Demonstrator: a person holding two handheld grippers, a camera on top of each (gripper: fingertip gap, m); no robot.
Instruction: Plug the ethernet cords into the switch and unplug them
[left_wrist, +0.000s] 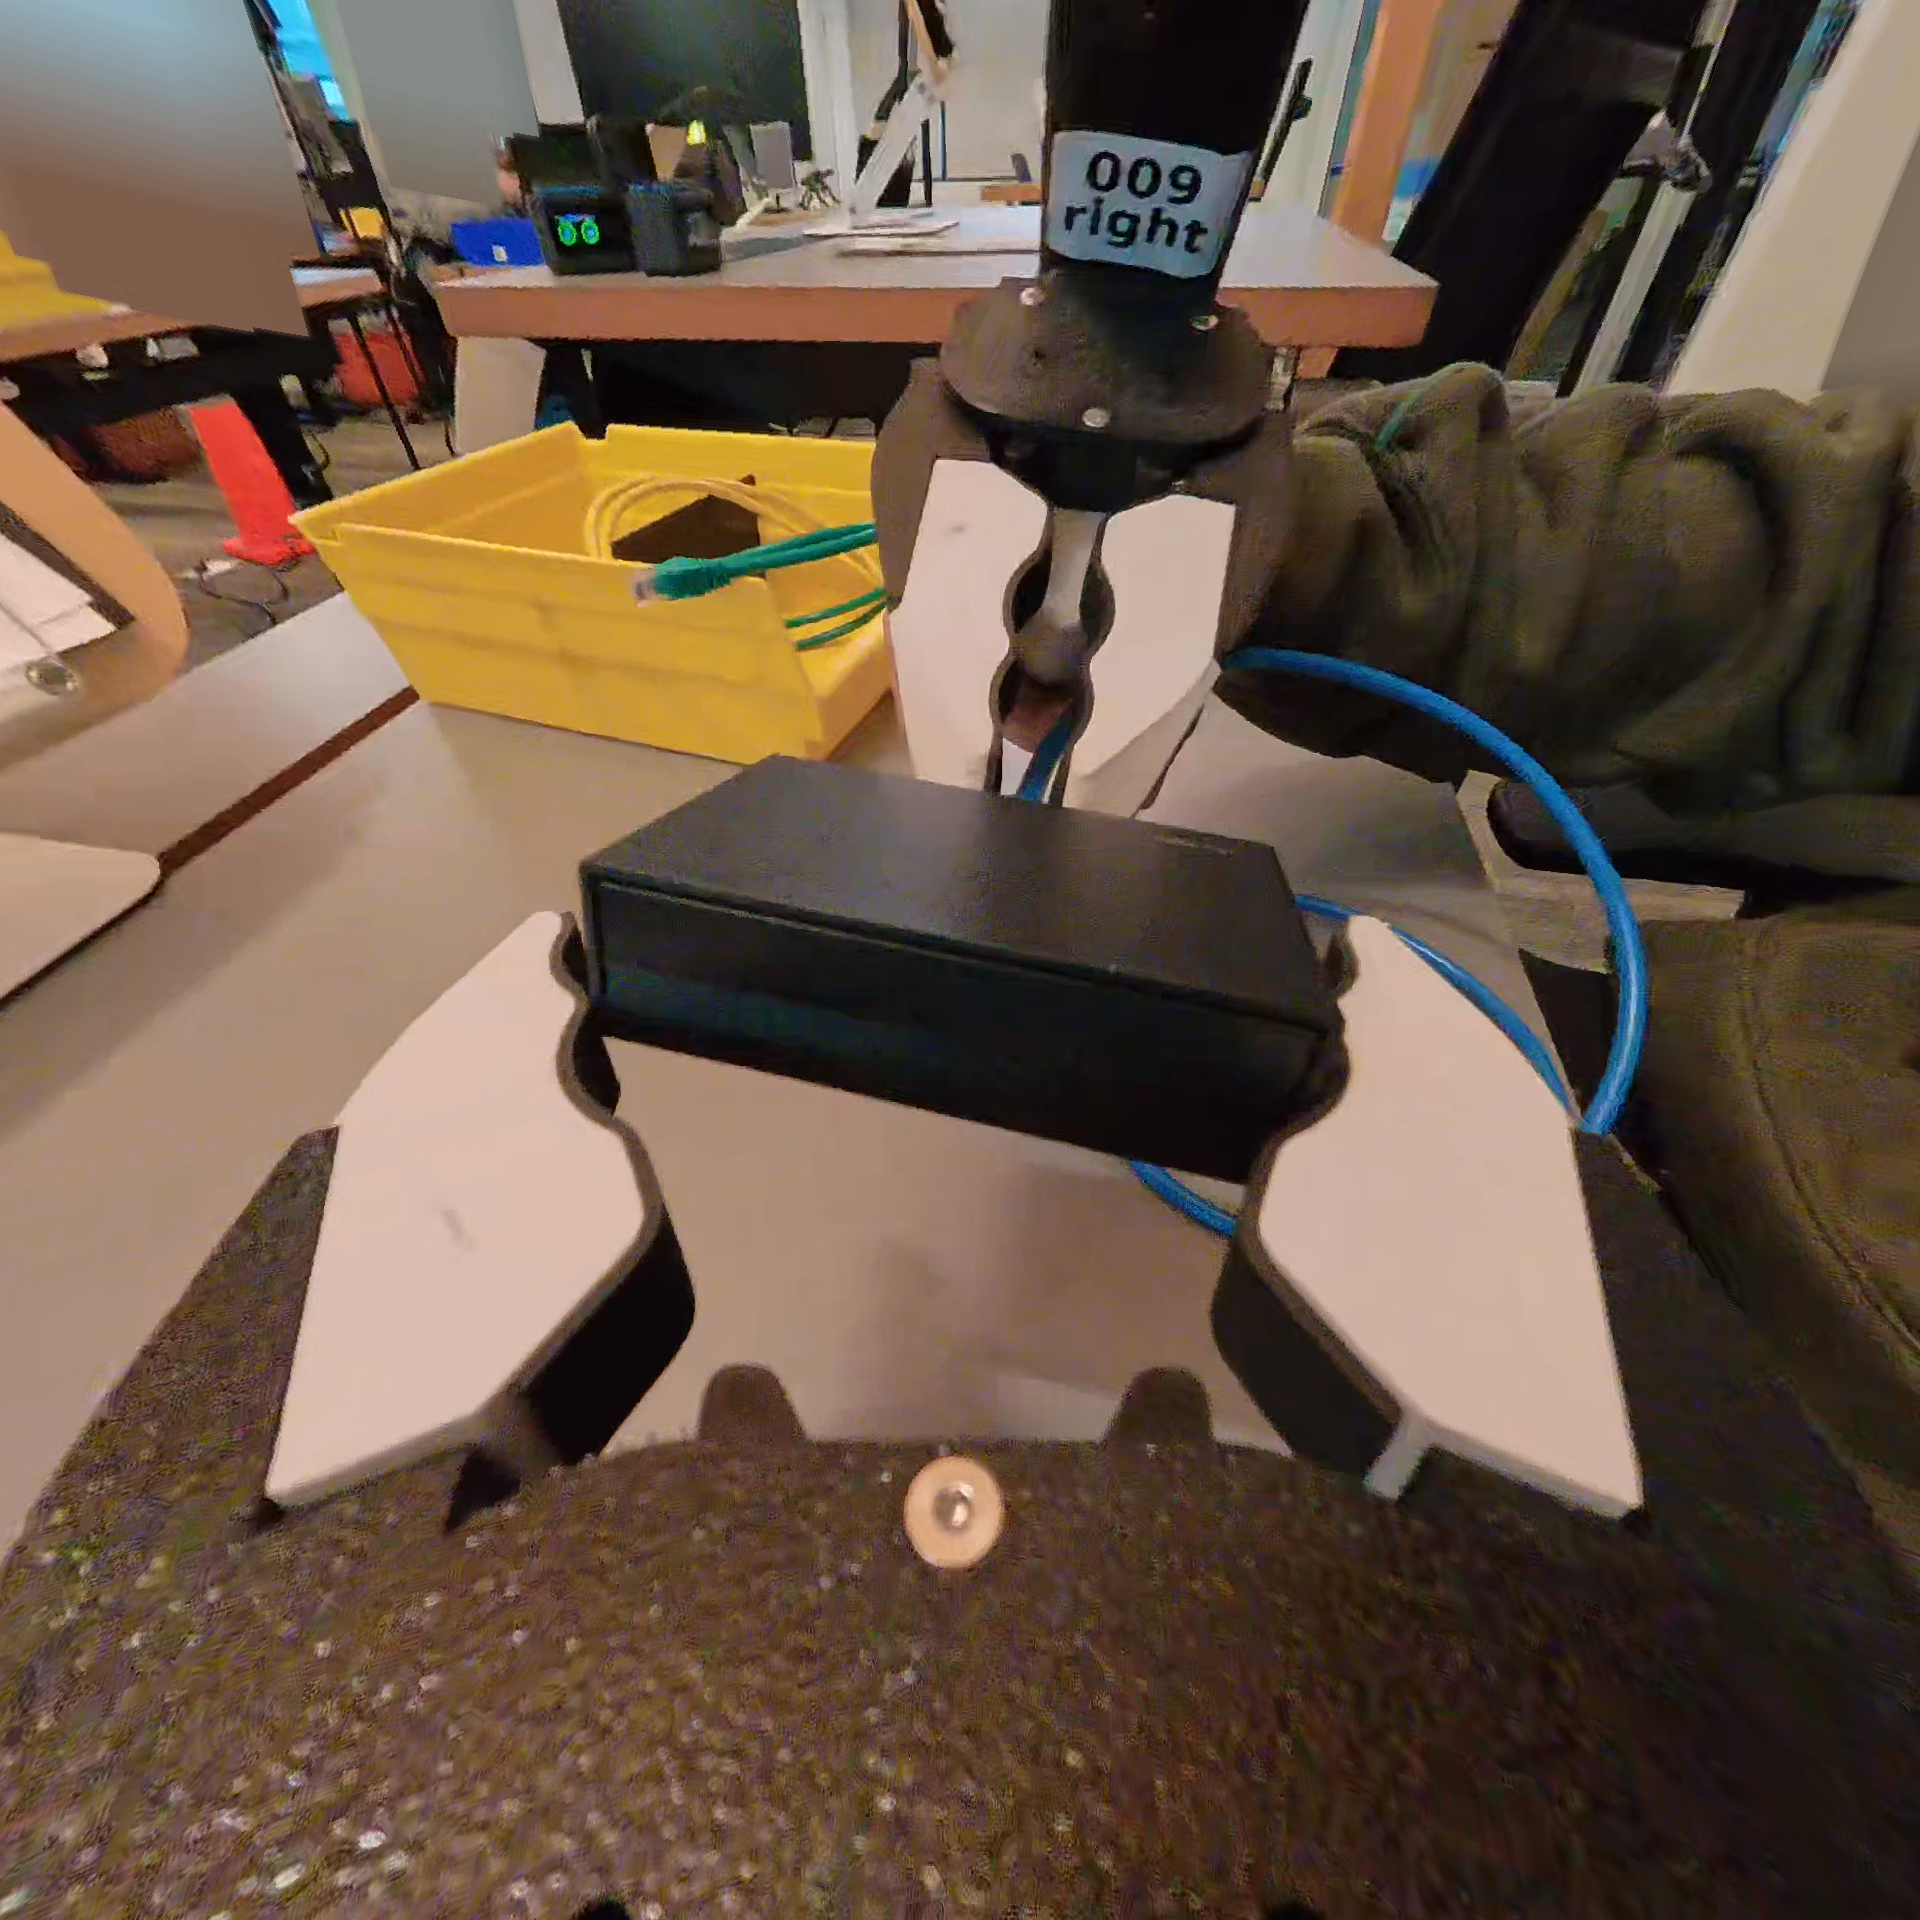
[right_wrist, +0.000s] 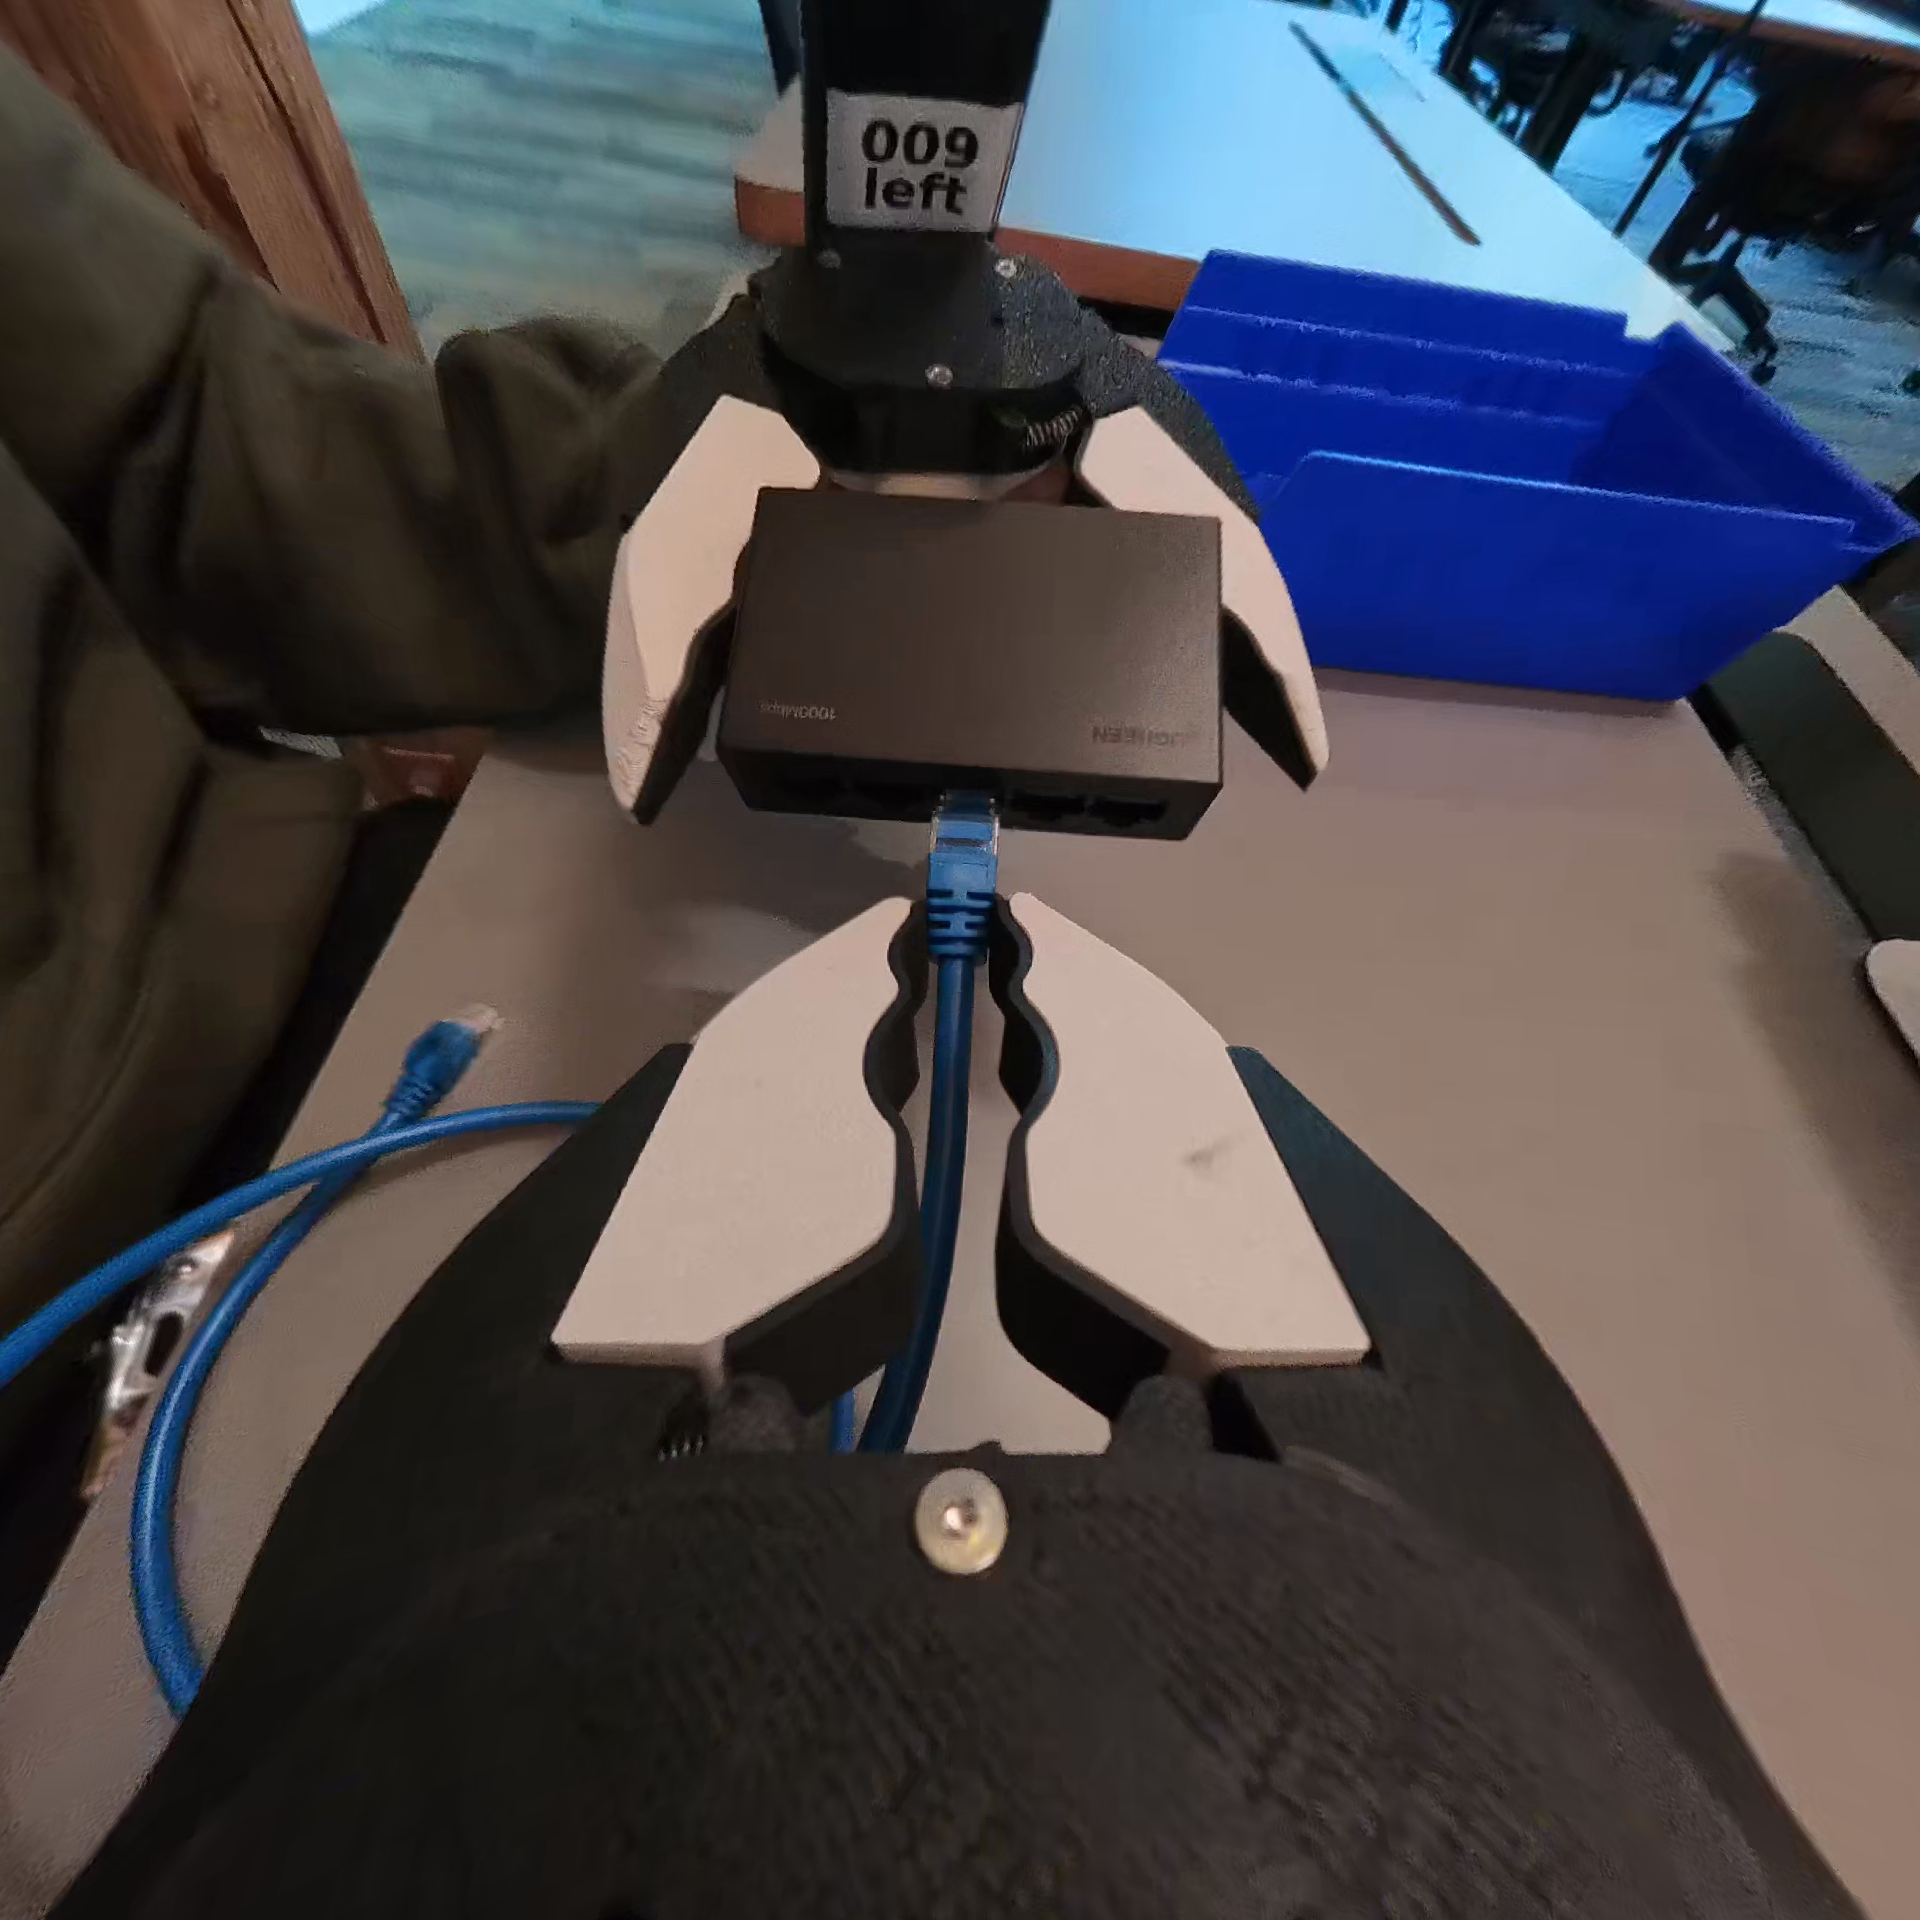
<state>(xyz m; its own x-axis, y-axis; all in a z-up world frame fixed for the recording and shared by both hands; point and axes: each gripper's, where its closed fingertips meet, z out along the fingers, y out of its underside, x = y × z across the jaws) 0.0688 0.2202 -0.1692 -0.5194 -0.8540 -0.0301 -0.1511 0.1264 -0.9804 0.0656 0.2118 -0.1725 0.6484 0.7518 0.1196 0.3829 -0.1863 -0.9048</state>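
Note:
A black switch (left_wrist: 935, 935) is clamped at its two ends by my left gripper (left_wrist: 951, 966), just above the grey table (right_wrist: 1455, 1039). In the right wrist view the switch (right_wrist: 971, 634) shows its row of ports facing me, with the left gripper (right_wrist: 977, 784) behind it. My right gripper (right_wrist: 961, 920) is shut on a blue ethernet cord (right_wrist: 951, 1143) just behind its plug (right_wrist: 964, 836). The plug's tip sits at the mouth of a middle port; how deep it goes is unclear. The right gripper (left_wrist: 1049, 727) shows beyond the switch in the left wrist view.
The cord's slack loops at the left, with its free plug (right_wrist: 457, 1039) lying on the table. A blue bin (right_wrist: 1558, 499) stands beyond the switch on the right. A yellow bin (left_wrist: 582, 603) holds a green cord (left_wrist: 717, 577) and a yellow one. Olive sleeves (left_wrist: 1610, 582) flank the grippers.

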